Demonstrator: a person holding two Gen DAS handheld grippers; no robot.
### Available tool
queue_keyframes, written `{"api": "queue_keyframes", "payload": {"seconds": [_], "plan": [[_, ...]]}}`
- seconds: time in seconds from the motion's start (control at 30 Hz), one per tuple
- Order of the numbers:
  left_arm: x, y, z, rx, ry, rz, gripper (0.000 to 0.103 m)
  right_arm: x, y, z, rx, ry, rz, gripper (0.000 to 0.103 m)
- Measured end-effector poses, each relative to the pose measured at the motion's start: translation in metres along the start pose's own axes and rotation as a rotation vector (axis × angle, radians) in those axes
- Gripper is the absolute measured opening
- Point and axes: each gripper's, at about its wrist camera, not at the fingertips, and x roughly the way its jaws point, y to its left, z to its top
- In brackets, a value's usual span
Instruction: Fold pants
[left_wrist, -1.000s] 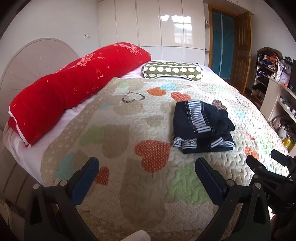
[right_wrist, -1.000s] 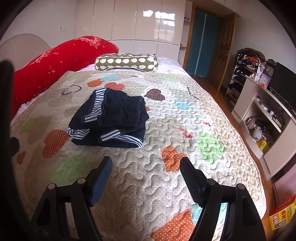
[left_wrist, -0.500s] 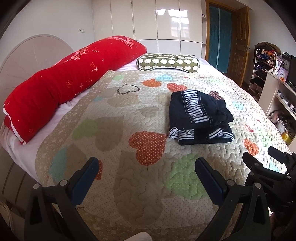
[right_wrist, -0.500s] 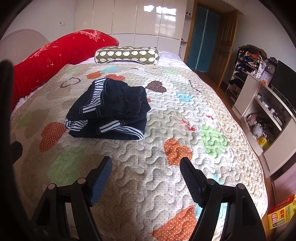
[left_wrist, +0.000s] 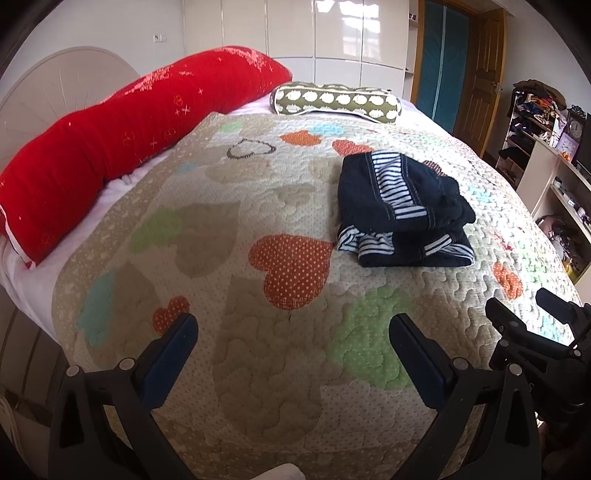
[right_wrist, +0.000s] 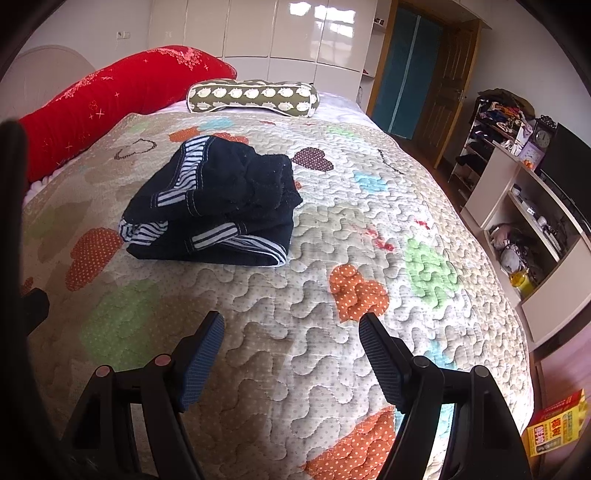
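The dark navy pants (left_wrist: 399, 210) with striped white trim lie folded in a compact stack on the heart-patterned quilt (left_wrist: 240, 266). They also show in the right wrist view (right_wrist: 218, 206). My left gripper (left_wrist: 293, 328) is open and empty, held above the quilt well short of the pants. My right gripper (right_wrist: 291, 328) is open and empty, also short of the pants; it shows at the right edge of the left wrist view (left_wrist: 524, 314).
A long red pillow (left_wrist: 122, 136) lies along the bed's left side, and a green patterned bolster (left_wrist: 332, 99) at the far end. White wardrobes stand behind. Shelves (right_wrist: 532, 221) with clutter stand right of the bed. A yellow box (right_wrist: 554, 428) lies on the floor.
Both grippers have drawn back slightly and shifted view; the folded pants have stayed in place. Both grippers remain open.
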Motion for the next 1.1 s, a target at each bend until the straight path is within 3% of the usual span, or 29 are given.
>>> {"api": "queue_keyframes", "payload": {"seconds": [0.3,1.1], "plan": [[0.014,-0.001,-0.001,0.002,0.034,-0.001,0.103,0.009,0.001,-0.001,-0.019,0.016,-0.049,0.08],[0.024,0.0,-0.003,0.0,0.058,0.0,0.103,0.015,0.004,-0.003,-0.026,0.025,-0.049,0.08]]}}
